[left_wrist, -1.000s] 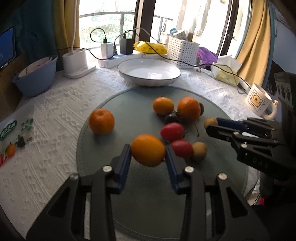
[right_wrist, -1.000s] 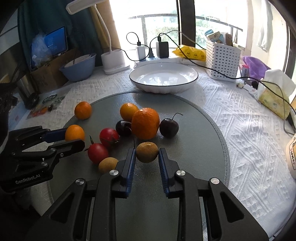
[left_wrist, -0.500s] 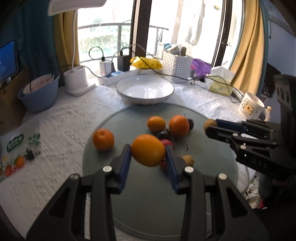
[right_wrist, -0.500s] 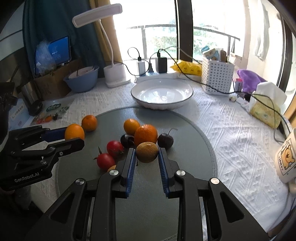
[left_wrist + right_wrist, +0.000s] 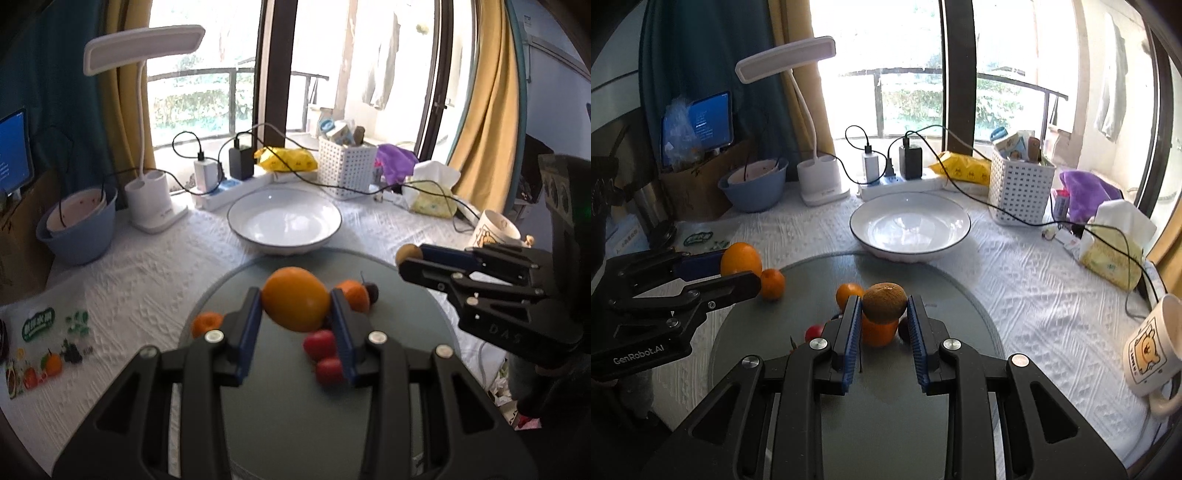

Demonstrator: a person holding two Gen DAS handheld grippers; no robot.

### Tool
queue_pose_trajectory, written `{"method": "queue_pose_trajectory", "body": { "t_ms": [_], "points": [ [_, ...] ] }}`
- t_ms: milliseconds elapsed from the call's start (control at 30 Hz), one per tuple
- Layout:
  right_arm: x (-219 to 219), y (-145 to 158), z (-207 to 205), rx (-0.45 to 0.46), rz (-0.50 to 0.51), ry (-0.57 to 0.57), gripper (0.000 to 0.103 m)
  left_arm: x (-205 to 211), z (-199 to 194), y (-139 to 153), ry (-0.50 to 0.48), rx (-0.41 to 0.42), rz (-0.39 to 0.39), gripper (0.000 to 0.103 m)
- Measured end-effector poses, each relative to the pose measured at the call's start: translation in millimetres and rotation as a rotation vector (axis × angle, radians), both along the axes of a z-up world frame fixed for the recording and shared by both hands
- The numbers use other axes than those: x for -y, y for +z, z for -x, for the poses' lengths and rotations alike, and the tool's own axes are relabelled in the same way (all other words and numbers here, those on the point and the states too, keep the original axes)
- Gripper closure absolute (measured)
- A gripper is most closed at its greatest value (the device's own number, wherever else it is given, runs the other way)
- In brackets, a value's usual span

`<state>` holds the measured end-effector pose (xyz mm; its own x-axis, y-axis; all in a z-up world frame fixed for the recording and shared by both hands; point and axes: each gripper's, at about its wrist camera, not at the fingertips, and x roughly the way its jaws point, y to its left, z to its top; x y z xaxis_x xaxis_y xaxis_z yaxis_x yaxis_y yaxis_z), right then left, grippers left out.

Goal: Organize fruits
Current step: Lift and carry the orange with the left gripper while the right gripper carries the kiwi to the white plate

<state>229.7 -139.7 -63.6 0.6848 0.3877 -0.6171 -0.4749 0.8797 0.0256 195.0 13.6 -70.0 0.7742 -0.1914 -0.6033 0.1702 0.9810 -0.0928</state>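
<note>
While the left claw [image 5: 295, 314] grips an orange [image 5: 295, 298] and the right claw [image 5: 882, 321] clamps a brown fruit [image 5: 885, 302] above the grey mat [image 5: 960, 314], both should travel level to the white bowl [image 5: 910, 225] before releasing.

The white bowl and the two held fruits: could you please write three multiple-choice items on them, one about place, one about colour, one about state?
1. Where does the white bowl stand?
A. Beyond the round grey mat, on the white cloth
B. On the mat's middle
C. Inside the white basket

2. What colour is the fruit in the right gripper?
A. Red
B. Brown
C. Purple

3. What state is the left gripper in?
A. Open, holding nothing
B. Shut on a mug
C. Shut on the orange

Key: 1 A, the bowl sits past the mat's far edge; 2 B, the brown fruit shows between the blue pads; 3 C, both pads press the orange's sides.
</note>
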Motion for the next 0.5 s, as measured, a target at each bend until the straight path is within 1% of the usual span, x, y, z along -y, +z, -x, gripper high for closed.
{"method": "queue_pose_trajectory", "body": {
  "t_ms": [500],
  "points": [
    [-3.6, 22.7, -25.8, 0.05, -0.011, 0.0, 0.076, -3.9, -26.0, 22.2, -0.012, 0.047, -0.007, 0.065]
  ]
}}
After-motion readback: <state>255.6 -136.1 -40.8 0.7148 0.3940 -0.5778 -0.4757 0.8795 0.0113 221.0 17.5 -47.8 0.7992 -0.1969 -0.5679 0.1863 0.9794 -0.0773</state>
